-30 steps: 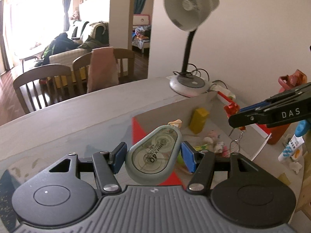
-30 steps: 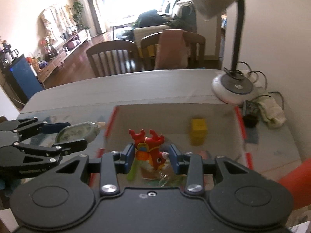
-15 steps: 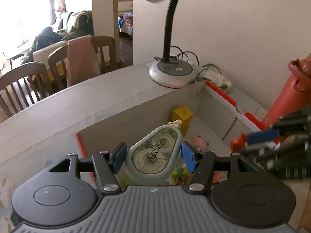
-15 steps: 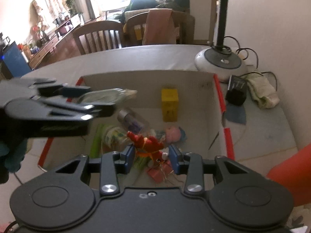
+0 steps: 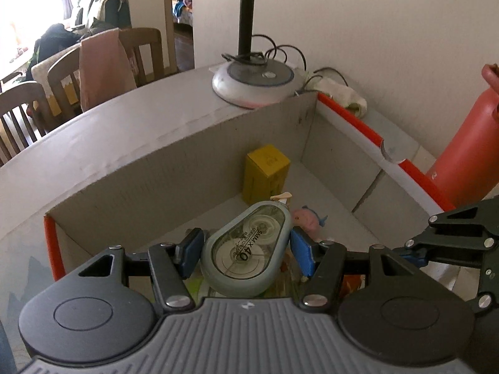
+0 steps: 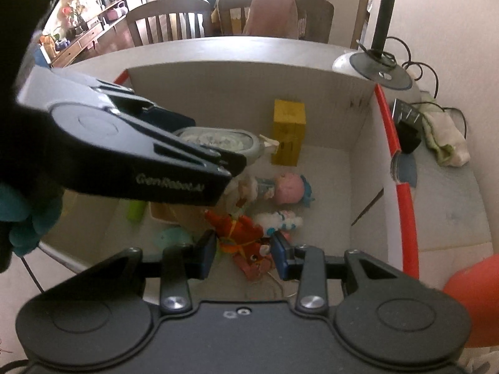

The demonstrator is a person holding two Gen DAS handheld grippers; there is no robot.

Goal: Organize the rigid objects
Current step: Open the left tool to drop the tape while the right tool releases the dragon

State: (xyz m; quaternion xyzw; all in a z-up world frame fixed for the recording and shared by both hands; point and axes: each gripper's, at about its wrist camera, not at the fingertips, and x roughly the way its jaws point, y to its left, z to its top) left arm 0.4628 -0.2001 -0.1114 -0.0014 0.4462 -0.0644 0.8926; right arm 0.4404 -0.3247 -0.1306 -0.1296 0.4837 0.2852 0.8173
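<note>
My left gripper (image 5: 246, 251) is shut on a grey-green correction tape dispenser (image 5: 246, 255), held over the inside of an open cardboard box (image 5: 156, 180). From the right wrist view the same dispenser (image 6: 218, 140) shows side-on between the left gripper's fingers. My right gripper (image 6: 243, 251) is shut on a red toy figure with a key ring (image 6: 243, 237), low inside the box (image 6: 402, 187). On the box floor lie a yellow carton (image 6: 288, 131), a pink-headed doll (image 6: 280, 188) and a small white plush (image 6: 280, 219).
A desk lamp's base (image 5: 252, 81) with cables stands on the table behind the box. An orange-red bottle (image 5: 464, 149) stands right of the box. A cloth (image 6: 446, 143) and a black adapter (image 6: 407, 127) lie by the right wall. Wooden chairs (image 6: 174, 18) stand beyond the table.
Both grippers have come down from the box's rim into the box, each still holding its object. The left gripper moved right over the box; the lamp head has left the view.
</note>
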